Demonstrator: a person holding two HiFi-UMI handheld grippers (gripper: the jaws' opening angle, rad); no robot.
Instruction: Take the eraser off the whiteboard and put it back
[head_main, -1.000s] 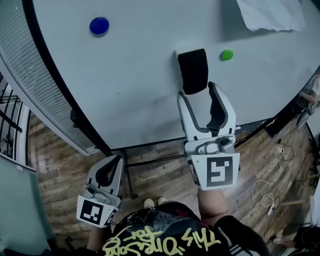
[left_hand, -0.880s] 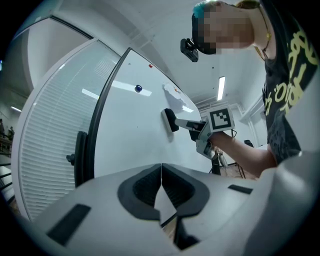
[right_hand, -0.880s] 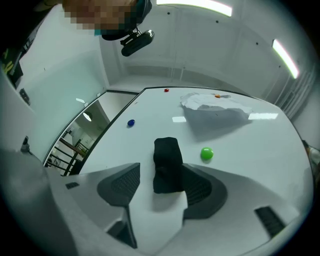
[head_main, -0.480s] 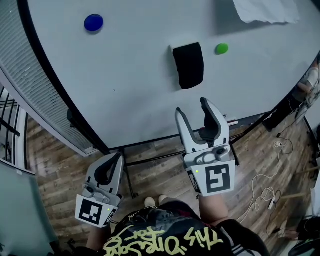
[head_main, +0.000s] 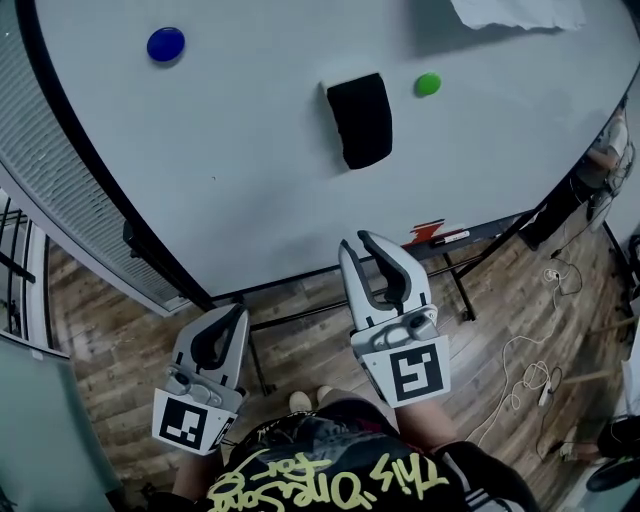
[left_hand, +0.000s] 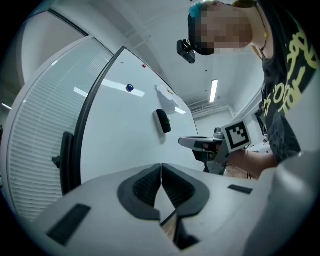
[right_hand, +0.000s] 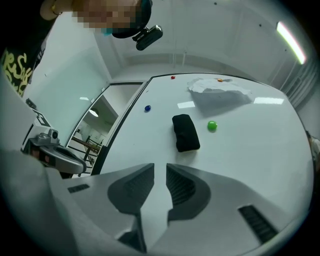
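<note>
Left gripper (head_main: 228, 322), low in front of the whiteboard (head_main: 250, 180): jaws pressed together, holding nothing. The black eraser (head_main: 360, 118) sits on the whiteboard, well above the right gripper (head_main: 362, 250). That gripper's jaws have just been closing to a narrow gap with nothing between them. A green magnet (head_main: 428, 84) sits just right of the eraser. The person's shirt (head_main: 330, 480) has yellow graffiti lettering, seen upside down. Only "This" can be read.
</note>
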